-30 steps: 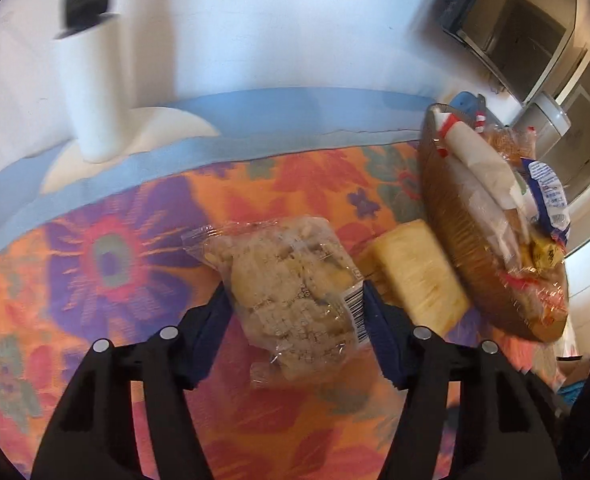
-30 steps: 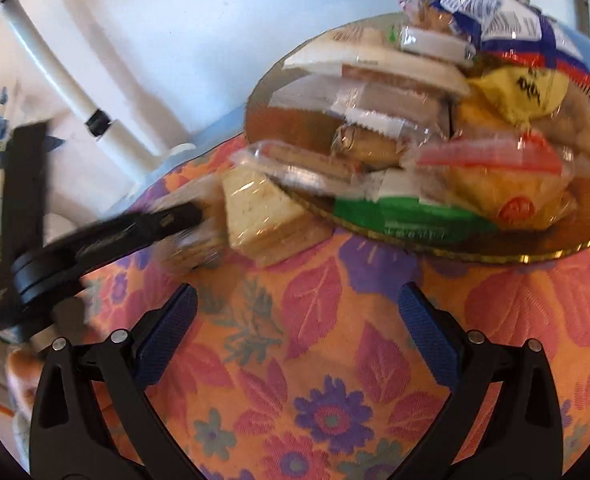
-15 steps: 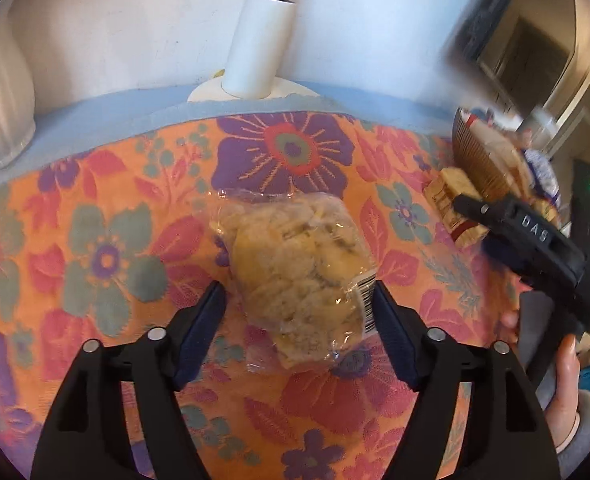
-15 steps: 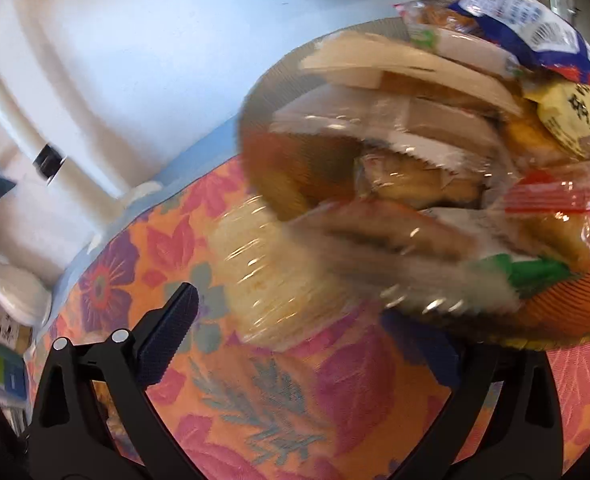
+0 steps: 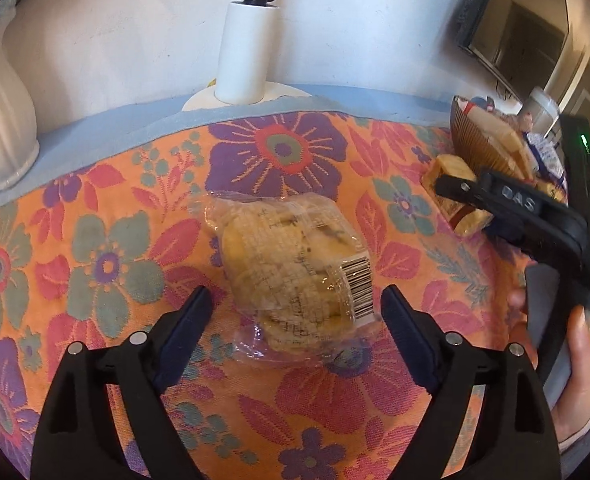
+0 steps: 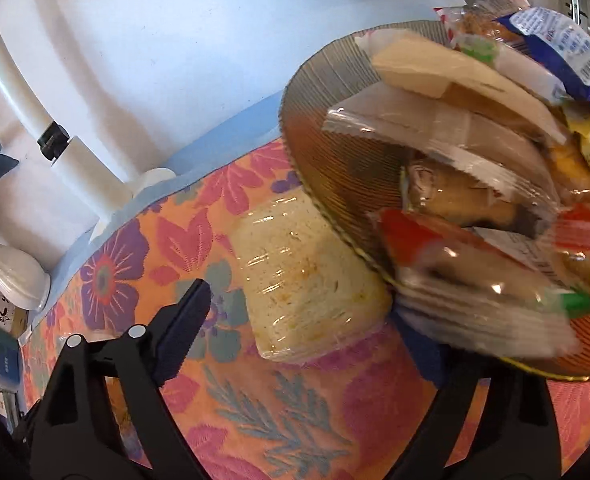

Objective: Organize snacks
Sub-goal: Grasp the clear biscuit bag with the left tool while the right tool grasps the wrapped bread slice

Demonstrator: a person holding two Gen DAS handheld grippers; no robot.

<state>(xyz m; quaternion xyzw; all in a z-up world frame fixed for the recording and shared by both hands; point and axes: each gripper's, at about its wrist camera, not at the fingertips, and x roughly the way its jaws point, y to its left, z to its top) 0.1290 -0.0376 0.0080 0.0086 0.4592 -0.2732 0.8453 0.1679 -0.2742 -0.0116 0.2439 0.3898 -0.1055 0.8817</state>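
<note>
- Desk [image 5: 95, 432]: covered with woven floral cloth, orange with purple and pink, textured, grippy.
- Plate [image 6: 327, 92]: round ribbed brown disc with gold rim, at 2 o'clock in the left view, heaped with slick crinkly wrapped snacks.
- Cookie bag [image 5: 295, 264]: clear film, lumpy crumbly contents, barcode label; lies flat on the cloth at centre between the left gripper [image 5: 295, 312] fingers, which have just been opening and stand spread, clear of the film.
- Wrapped bread slab [image 6: 307, 276]: pale, squarish, glossy film; at 12 o'clock of the right gripper [image 6: 307, 320], tucked against the plate rim.
- Right fingers have just been closing, straddle the slab, no contact visible.
- Step, as I read it: bag released, slab pickup next; needs a squeeze clear of the rim.
</note>
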